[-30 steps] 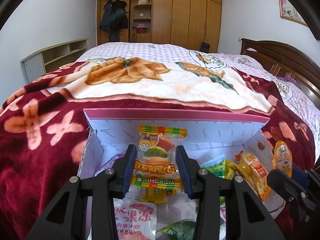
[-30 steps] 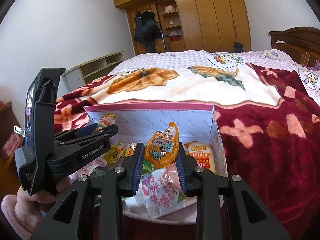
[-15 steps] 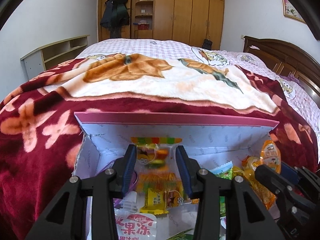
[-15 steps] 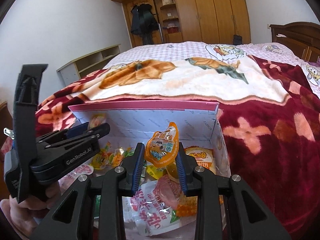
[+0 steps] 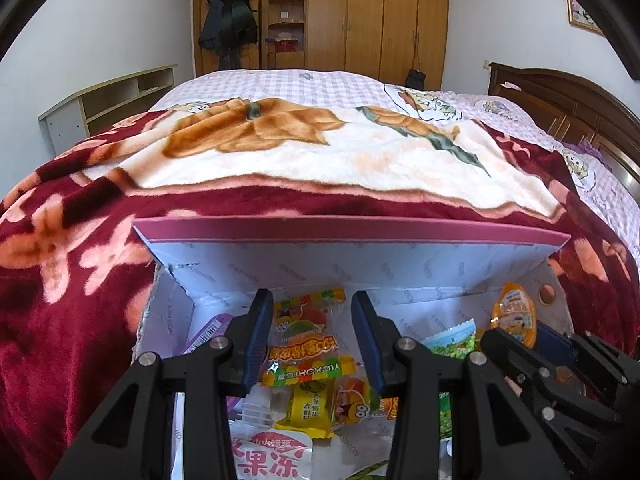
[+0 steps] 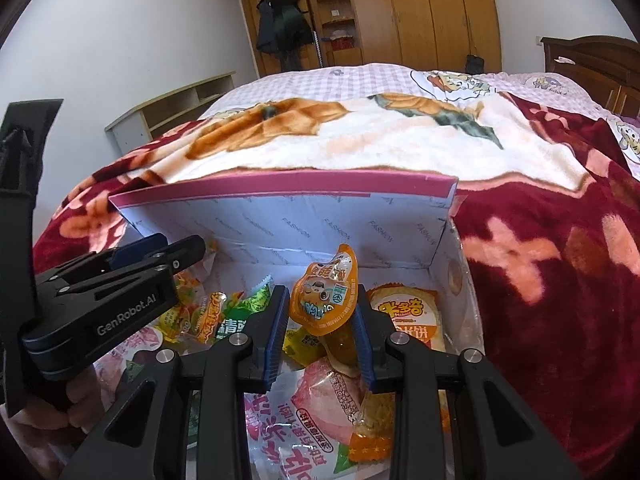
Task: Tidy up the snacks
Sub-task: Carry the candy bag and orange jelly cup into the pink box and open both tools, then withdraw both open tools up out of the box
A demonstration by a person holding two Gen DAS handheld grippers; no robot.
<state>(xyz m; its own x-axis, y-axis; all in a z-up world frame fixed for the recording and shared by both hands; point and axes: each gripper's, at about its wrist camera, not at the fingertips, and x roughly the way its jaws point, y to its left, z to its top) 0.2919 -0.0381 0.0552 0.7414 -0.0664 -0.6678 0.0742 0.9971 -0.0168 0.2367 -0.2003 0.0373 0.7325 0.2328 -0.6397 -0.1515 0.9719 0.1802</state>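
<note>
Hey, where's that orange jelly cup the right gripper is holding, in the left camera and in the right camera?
Left wrist view: the orange jelly cup is at the far right, above the right gripper's black fingers.
Right wrist view: it is at centre, pinched upright in the right gripper.
Shared landmark: the box's pink-edged flap behind it.

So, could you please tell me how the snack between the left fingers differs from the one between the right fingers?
The candy packet is flat, clear and multicoloured with striped ends; the jelly cup is orange with a pointed tab. The left gripper straddles the packet loosely; the right gripper pinches the cup upright. Both are over the box.
</note>
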